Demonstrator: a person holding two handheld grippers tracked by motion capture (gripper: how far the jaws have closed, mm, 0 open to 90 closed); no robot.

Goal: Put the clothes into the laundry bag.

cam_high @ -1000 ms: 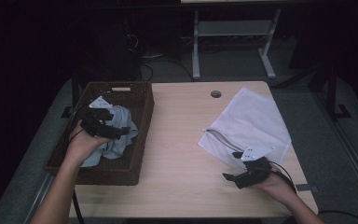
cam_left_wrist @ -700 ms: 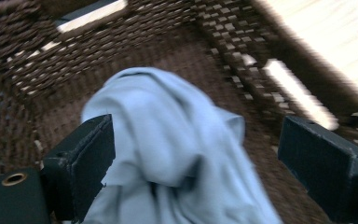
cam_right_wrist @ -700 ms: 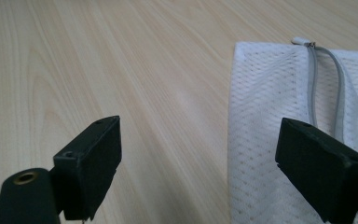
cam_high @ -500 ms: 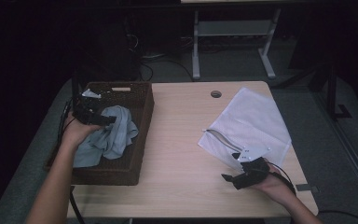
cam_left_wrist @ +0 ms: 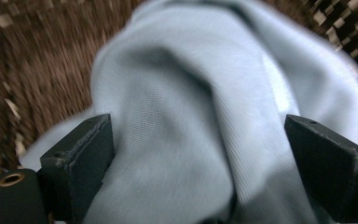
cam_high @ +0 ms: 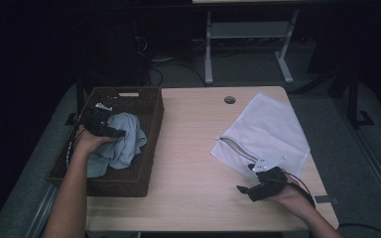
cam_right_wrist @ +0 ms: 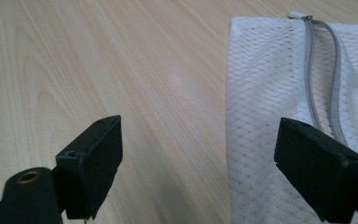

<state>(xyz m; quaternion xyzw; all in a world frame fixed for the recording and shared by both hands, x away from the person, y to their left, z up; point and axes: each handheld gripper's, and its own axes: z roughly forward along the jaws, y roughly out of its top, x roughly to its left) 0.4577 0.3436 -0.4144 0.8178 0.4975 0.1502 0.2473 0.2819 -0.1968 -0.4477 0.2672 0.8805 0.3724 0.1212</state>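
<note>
Left tongs (cam_high: 110, 132) spread wide over the light-blue cloth (cam_high: 121, 144) in the wicker basket (cam_high: 149, 148) at the desk's left edge, poised to pinch. Right tongs (cam_high: 245, 189) also apart, empty, waiting near the front-right corner beside the mesh bag (cam_high: 273, 129), zipper (cam_right_wrist: 314, 88) unzipped to receive.

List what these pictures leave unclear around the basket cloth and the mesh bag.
- Under the light blue cloth: left gripper view, the cloth covers the basket floor.
- Basket weave: left gripper view, blurred.
- White mesh bag contents: right gripper view, weave too fine; bag cut off by the frame edge.

left gripper (cam_high: 110, 130) over blue cloth (cam_high: 124, 144) in basket (cam_high: 149, 148)
</note>
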